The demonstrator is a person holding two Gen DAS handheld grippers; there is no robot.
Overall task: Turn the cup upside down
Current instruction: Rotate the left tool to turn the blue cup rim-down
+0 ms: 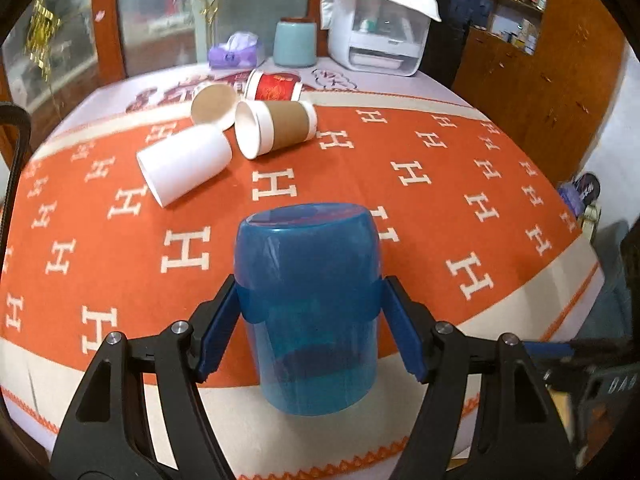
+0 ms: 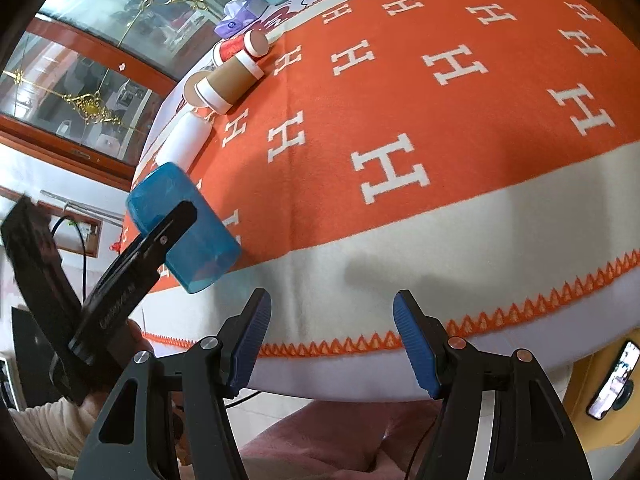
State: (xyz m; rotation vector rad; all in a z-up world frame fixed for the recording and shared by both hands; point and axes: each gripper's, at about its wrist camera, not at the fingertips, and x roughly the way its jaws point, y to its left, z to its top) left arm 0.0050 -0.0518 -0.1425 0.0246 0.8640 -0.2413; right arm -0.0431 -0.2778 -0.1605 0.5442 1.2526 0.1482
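Observation:
A translucent blue plastic cup (image 1: 308, 304) stands upside down, its closed base on top and its mouth down near the table's front edge. My left gripper (image 1: 310, 320) is shut on the blue cup, its blue pads (image 1: 218, 328) pressed on both sides of the cup's middle. The right wrist view shows the same cup (image 2: 184, 220) from the side, tilted, with the left gripper's black finger across it. My right gripper (image 2: 332, 340) is open and empty, over the table's front edge, to the right of the cup.
Several paper cups lie on their sides at the back left: a white one (image 1: 184, 164), a brown-sleeved one (image 1: 276, 126), a red one (image 1: 276, 86) and a brown one (image 1: 214, 106). A teal canister (image 1: 295, 44), tissue pack (image 1: 237, 51) and white appliance (image 1: 378, 32) stand behind. The orange tablecloth (image 1: 400, 216) covers the table.

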